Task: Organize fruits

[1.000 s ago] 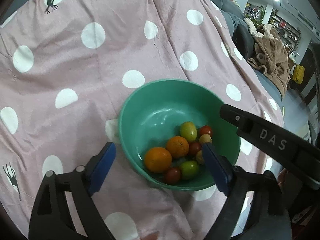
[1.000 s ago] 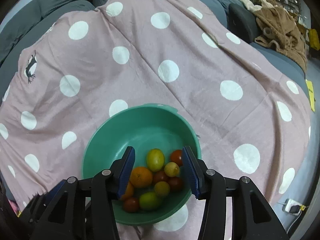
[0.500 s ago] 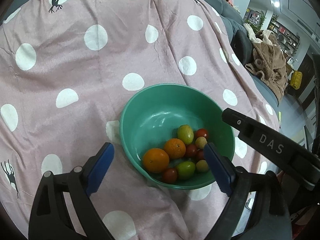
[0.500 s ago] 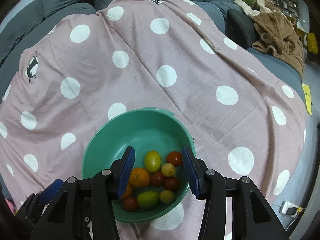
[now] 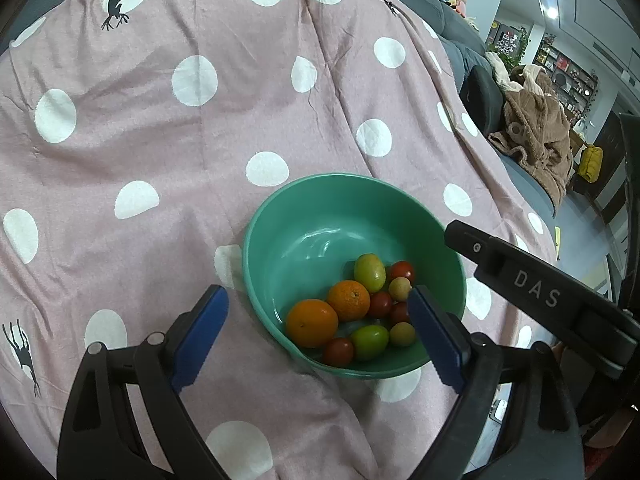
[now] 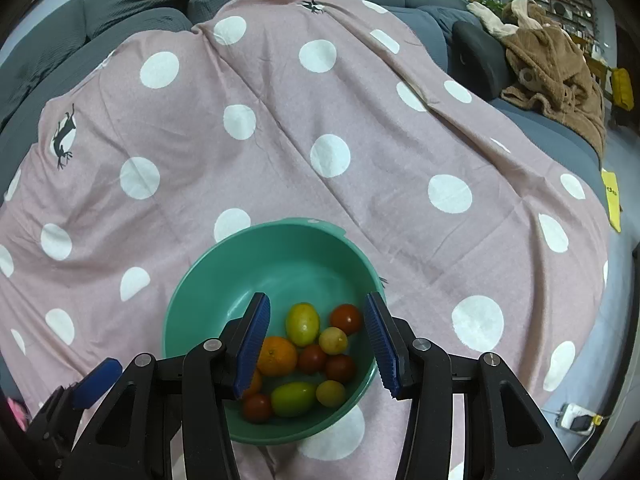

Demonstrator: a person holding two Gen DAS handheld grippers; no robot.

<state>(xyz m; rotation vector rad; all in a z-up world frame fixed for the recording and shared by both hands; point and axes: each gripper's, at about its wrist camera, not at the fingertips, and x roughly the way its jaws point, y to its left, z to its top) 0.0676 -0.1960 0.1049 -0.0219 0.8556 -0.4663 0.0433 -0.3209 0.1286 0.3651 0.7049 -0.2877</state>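
Ideally, both empty, wide-apart hand-held grippers, left (image 5: 316, 332) and right (image 6: 316, 344), retreat toward six o'clock without nudging the filled green bowl (image 6: 200, 280).

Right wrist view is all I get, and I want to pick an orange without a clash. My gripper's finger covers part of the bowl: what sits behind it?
Observer: A second orange. The left wrist view shows it whole, touching the first orange inside the bowl.
Operator: And the left gripper? I only see a blue tip.
Observer: The left gripper is open and holds nothing. One finger is over the cloth outside the bowl, the other over the fruit at the bowl's right side.
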